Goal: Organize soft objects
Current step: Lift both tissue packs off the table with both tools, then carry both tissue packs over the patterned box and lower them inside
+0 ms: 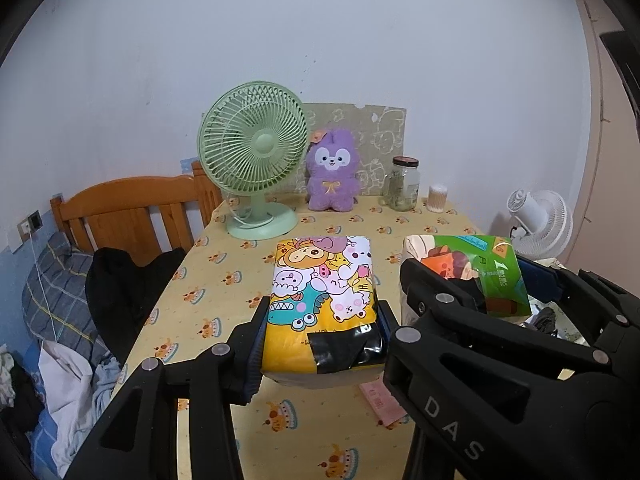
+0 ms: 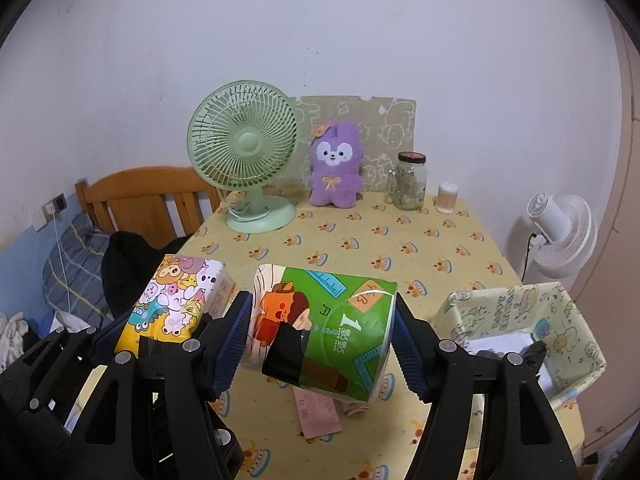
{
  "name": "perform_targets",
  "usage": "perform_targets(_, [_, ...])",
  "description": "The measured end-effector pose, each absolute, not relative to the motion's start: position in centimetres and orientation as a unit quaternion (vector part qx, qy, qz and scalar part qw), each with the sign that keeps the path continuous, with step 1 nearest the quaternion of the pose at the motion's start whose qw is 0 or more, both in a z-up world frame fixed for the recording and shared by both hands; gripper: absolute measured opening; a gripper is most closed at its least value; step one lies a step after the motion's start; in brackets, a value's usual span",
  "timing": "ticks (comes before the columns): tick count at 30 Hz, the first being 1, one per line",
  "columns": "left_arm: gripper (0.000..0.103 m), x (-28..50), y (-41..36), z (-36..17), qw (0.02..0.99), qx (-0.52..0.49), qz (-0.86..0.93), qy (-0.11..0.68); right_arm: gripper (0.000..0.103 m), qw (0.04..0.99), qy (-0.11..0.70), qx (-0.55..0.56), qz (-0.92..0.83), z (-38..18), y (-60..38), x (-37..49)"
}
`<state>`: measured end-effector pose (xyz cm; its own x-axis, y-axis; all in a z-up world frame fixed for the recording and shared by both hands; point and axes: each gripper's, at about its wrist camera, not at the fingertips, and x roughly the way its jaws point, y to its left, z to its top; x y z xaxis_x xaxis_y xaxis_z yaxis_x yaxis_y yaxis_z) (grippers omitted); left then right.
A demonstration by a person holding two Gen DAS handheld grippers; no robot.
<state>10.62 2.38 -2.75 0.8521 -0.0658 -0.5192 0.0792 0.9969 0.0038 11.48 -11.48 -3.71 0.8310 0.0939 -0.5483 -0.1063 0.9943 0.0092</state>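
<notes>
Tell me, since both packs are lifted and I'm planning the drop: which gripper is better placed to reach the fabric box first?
Probably the right gripper: its green tissue pack hangs beside the fabric box, while the left gripper with the cartoon pack is farther off.

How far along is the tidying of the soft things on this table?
Nothing looks stowed yet. In hand: the left gripper clamps the yellow cartoon-print tissue pack, and the right gripper clamps the green-wrapped tissue pack, both lifted. Left: placing them, perhaps in the patterned fabric box; the purple plush sits untouched.
</notes>
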Motion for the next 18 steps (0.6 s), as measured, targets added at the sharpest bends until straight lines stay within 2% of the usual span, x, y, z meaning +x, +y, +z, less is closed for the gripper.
perform_targets(18, [0.05, 11.1, -2.2, -1.7, 0.961, 0.034, -0.064, 0.267, 0.07, 0.959, 0.281, 0.01, 0.035, -2.6, -16.0, 11.1])
